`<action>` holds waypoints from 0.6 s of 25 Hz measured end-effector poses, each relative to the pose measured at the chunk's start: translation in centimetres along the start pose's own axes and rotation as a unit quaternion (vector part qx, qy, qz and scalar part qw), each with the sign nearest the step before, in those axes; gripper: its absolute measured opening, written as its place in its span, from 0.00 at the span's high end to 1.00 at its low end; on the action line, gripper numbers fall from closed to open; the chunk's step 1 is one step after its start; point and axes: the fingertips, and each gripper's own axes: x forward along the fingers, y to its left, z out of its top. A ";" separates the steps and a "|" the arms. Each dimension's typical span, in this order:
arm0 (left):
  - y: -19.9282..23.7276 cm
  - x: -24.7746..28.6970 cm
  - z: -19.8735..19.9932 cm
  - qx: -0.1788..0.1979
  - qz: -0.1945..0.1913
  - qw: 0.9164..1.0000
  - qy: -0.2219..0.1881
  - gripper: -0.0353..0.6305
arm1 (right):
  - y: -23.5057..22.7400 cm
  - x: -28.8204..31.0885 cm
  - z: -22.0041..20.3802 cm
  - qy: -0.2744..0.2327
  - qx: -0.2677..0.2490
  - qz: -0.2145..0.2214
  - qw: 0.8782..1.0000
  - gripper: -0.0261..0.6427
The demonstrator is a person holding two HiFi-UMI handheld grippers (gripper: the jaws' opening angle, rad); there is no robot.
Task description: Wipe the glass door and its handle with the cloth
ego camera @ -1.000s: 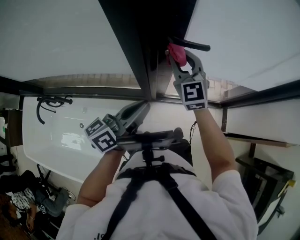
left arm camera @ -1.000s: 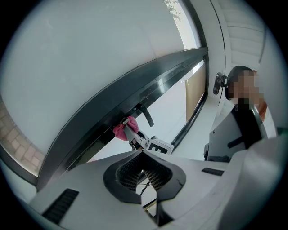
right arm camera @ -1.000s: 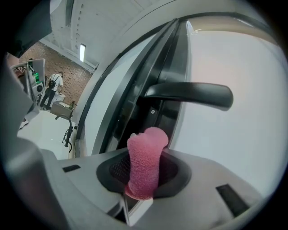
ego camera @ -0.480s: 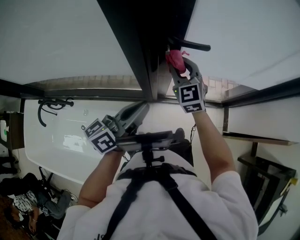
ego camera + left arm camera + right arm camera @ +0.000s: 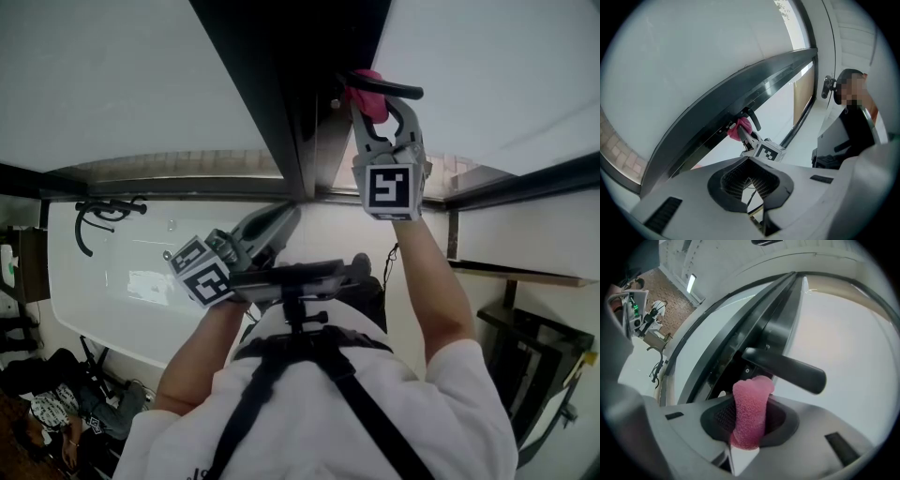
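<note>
The glass door (image 5: 478, 66) stands beside a dark frame (image 5: 281, 94) and carries a black bar handle (image 5: 396, 90). My right gripper (image 5: 370, 105) is shut on a pink cloth (image 5: 366, 97), and the cloth presses against the handle near its mount. In the right gripper view the cloth (image 5: 750, 411) sticks up from between the jaws and touches the underside of the handle (image 5: 785, 367). My left gripper (image 5: 287, 216) hangs lower, close to my chest, shut and holding nothing. From the left gripper view I see the cloth (image 5: 739, 129) and the handle (image 5: 753, 118) further off.
A chest-mounted camera bracket (image 5: 295, 277) sits just under the left gripper. A white panel (image 5: 112, 281) with a black hook rack (image 5: 103, 204) lies at the left. Clutter (image 5: 56, 412) is at the lower left, and a black stand (image 5: 534, 356) at the lower right.
My right gripper has carried the pink cloth up and slightly right, onto the handle bar. The left gripper has stayed where it was.
</note>
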 end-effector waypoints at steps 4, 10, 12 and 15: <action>0.3 -0.2 -0.2 0.000 0.004 1.000 0.004 0.96 | 0.5 0.2 -0.6 -0.008 -0.021 -0.006 1.000 0.81; 0.0 0.1 -0.3 0.000 -0.001 1.000 0.009 0.96 | 0.7 -0.1 -0.6 -0.025 -0.029 -0.012 0.999 0.81; 0.0 0.2 -0.4 0.001 -0.002 1.000 0.011 0.96 | 0.9 -0.2 -0.8 -0.029 -0.028 -0.011 0.999 0.81; 0.1 0.2 -0.5 0.000 0.002 1.000 0.014 0.96 | 1.4 -0.3 -1.5 -0.029 -0.023 -0.011 0.999 0.81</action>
